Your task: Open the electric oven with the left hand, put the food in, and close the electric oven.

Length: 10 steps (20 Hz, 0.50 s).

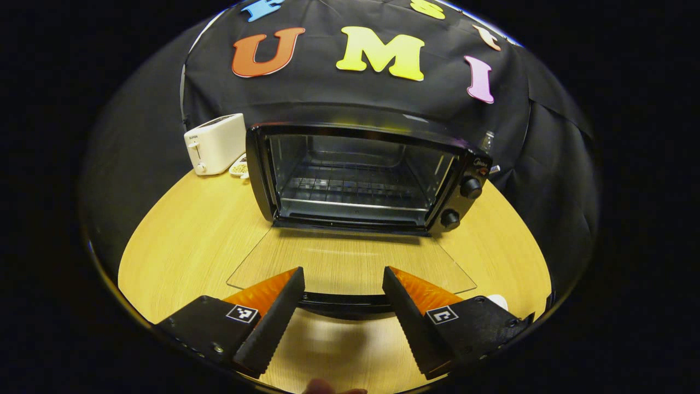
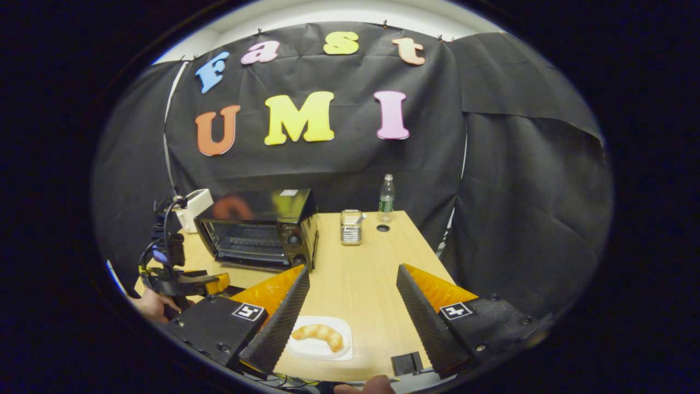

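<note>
In the left gripper view the far edge of the glass oven door [image 1: 350, 262] runs under the left gripper [image 1: 343, 284], so the dark door handle [image 1: 344, 302] shows only as a curved bar between the two fingers, its ends hidden behind them. Whether the fingers touch that handle cannot be told; the jaws stand wide apart and hold nothing. The door lies flat, fully lowered over the wooden desk [image 1: 186, 241], and the electric oven [image 1: 361, 175] gapes open behind it with its wire rack [image 1: 350, 189] bare. A white toaster [image 1: 214, 143] stands at the oven's left, partly covering a small dish [image 1: 239, 167] whose contents are too small to make out. A white object [image 1: 499, 300] peeks out behind the gripper's right finger, mostly hidden.

In the right gripper view the right gripper [image 2: 353, 284] hangs over the near end of the desk, jaws wide apart and empty. The croissant [image 2: 320, 335] lies on a white plate [image 2: 342, 350] low between the fingers, closer to the left one, which covers the plate's left edge. The other gripper sits at far left before the open oven, held by a hand [image 2: 150, 303] that the view's edge cuts off. A metal tin [image 2: 351, 226] and a water bottle [image 2: 386, 197] stand near the far end of the desk.
</note>
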{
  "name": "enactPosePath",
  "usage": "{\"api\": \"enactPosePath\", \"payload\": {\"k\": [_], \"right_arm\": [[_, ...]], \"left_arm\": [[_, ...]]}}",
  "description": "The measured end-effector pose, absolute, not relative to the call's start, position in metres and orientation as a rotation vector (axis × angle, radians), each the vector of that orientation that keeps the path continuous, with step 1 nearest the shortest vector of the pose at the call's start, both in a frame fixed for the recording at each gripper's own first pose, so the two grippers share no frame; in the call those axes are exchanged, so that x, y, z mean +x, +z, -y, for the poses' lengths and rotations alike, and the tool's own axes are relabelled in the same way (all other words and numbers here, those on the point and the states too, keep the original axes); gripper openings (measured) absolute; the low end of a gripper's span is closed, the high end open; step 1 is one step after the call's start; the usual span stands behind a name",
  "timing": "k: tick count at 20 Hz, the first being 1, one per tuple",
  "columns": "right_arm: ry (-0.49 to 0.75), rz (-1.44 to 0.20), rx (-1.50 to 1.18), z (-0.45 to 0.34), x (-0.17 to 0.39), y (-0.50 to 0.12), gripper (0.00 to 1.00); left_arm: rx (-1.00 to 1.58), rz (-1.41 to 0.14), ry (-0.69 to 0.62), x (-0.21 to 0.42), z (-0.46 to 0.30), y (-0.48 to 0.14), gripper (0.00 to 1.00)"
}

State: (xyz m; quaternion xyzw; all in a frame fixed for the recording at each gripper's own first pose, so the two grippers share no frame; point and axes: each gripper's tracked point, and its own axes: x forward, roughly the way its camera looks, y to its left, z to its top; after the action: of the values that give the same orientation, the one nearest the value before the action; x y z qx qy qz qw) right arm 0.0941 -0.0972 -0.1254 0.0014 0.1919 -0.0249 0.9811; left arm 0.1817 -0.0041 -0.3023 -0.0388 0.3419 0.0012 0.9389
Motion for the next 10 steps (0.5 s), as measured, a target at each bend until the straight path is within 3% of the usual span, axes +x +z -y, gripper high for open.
{"api": "enactPosePath", "payload": {"k": [5, 6, 9, 10], "right_arm": [[-0.034, -0.429, -0.042, 0.097, 0.076, -0.135, 0.99], [-0.022, -0.442, -0.049, 0.097, 0.075, -0.140, 0.99], [0.035, -0.485, -0.049, 0.091, 0.075, -0.156, 0.99], [0.059, -0.501, -0.053, 0.089, 0.076, -0.163, 1.00]], "left_arm": [[-0.076, -0.778, -0.007, 0.168, 0.004, -0.340, 0.96], [-0.062, -0.773, -0.009, 0.169, 0.003, -0.342, 1.00], [-0.036, -0.751, -0.013, 0.171, 0.002, -0.336, 0.95], [-0.030, -0.740, -0.009, 0.171, 0.000, -0.331, 1.00]]}}
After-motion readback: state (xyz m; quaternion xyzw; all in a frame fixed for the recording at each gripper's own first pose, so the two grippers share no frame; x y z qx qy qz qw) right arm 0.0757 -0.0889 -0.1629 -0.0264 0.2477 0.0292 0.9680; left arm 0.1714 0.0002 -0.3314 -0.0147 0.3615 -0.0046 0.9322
